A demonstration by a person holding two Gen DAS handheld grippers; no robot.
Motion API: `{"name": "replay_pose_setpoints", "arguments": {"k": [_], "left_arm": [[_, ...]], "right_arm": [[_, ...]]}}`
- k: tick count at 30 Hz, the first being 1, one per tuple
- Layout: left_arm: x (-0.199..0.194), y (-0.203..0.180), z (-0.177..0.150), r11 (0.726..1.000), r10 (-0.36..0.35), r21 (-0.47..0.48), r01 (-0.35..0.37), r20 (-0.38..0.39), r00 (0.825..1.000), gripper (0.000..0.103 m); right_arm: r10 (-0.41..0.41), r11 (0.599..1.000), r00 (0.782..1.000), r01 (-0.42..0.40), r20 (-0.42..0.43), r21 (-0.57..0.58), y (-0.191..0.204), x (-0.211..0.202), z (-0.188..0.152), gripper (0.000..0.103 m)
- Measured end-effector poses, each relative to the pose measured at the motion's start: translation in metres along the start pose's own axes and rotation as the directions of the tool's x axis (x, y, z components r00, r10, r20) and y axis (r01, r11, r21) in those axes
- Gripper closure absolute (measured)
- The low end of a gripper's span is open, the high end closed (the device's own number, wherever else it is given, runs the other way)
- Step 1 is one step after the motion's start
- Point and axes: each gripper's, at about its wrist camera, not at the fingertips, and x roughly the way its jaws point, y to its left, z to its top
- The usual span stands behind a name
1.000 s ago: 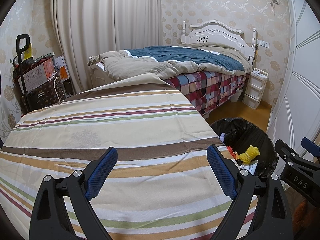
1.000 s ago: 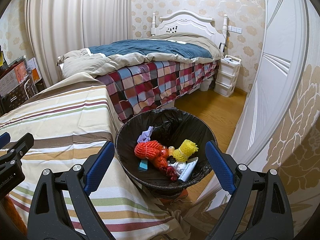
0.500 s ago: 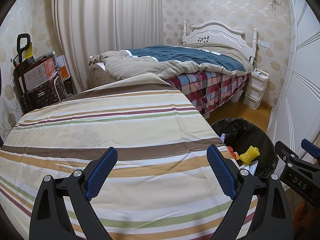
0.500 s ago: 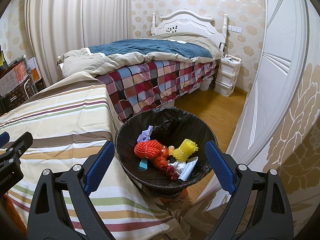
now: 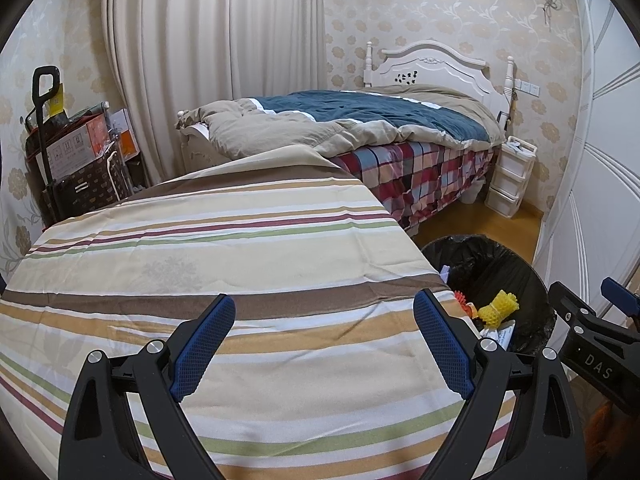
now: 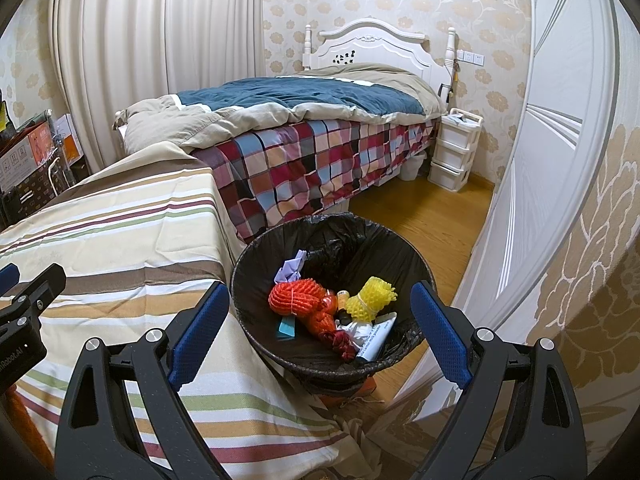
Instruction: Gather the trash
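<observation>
A round bin with a black liner (image 6: 256,264) stands on the floor by the striped table's right edge; it also shows in the left wrist view (image 5: 532,280). In it lie an orange foam net (image 6: 294,298), a yellow foam net (image 6: 370,298), a purple scrap (image 6: 292,268), a white tube (image 6: 376,340) and other bits. My right gripper (image 6: 320,332) is open and empty above the bin's near rim. My left gripper (image 5: 324,344) is open and empty above the striped tablecloth (image 5: 240,256).
A bed with a checked cover (image 6: 320,152) stands beyond the table. A white drawer unit (image 6: 454,152) stands by the headboard. White wardrobe doors (image 6: 540,160) run along the right. Boxes and a trolley (image 5: 68,152) stand at the left wall.
</observation>
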Motion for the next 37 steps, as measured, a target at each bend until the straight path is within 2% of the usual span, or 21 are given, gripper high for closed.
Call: {"name": "replay_pose_setpoints", "arguments": {"k": [26, 32, 37], "left_arm": [[0.001, 0.004, -0.002, 1.0, 0.018, 0.009, -0.018, 0.023, 1.0, 0.013], [0.007, 0.011, -0.001, 0.999, 0.04, -0.008, -0.04, 0.008, 0.999, 0.013], [0.02, 0.033, -0.001, 0.997, 0.081, -0.018, -0.081, -0.022, 0.996, 0.013]], "right_arm": [[0.0, 1.0, 1.0, 0.0, -0.002, -0.002, 0.0, 0.0, 0.001, 0.013], [0.005, 1.0, 1.0, -0.006, -0.006, -0.008, 0.004, 0.002, 0.002, 0.013], [0.038, 0.998, 0.999, -0.039, -0.025, -0.045, 0.027, 0.009, 0.0, 0.013]]}}
